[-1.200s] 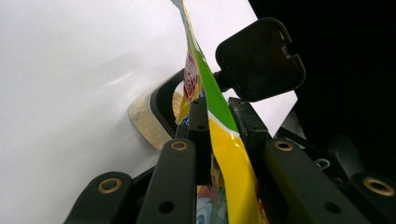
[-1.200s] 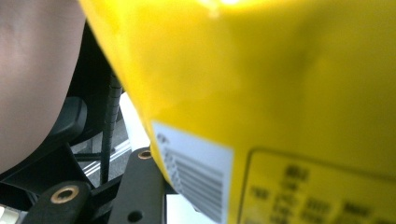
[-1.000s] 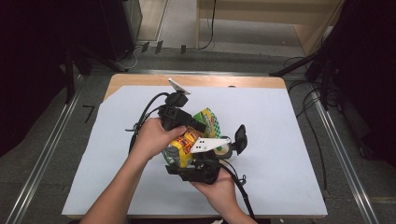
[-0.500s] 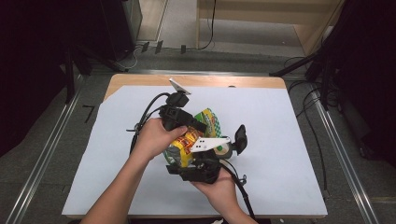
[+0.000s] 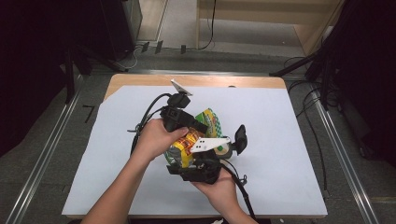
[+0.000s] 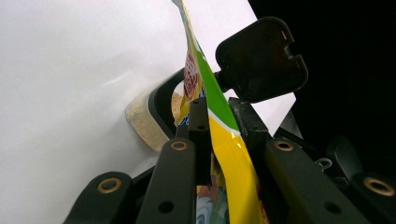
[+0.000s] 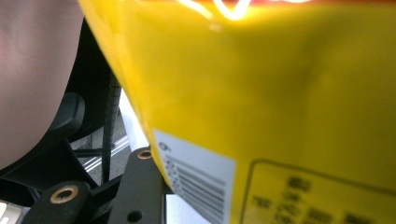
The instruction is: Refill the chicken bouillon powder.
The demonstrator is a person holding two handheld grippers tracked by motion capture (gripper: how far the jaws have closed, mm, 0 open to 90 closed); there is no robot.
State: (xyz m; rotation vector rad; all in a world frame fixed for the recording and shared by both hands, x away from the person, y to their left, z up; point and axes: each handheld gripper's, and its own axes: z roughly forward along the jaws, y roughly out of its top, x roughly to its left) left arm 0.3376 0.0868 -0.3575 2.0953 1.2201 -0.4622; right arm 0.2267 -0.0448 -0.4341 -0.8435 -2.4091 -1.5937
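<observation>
A yellow and green snack bag (image 5: 212,119) is held up between both grippers over the white table sheet (image 5: 280,140). My left gripper (image 5: 200,128) is shut on the bag's top edge; in the left gripper view the bag (image 6: 224,140) is pinched between the left gripper's (image 6: 219,105) two black jaws. Below the bag's mouth stands a clear container (image 6: 144,121) of beige crumbs, its black lid (image 6: 261,58) flipped open. My right gripper (image 5: 183,158) grips the bag low down. In the right gripper view the bag's yellow back (image 7: 261,93), with a barcode, presses against one finger (image 7: 135,186).
The container (image 5: 228,150) and its lid (image 5: 240,139) sit just right of the grippers. Cables trail from both grippers across the sheet. The wooden table edge (image 5: 140,79) runs along the back, with metal rails on both sides.
</observation>
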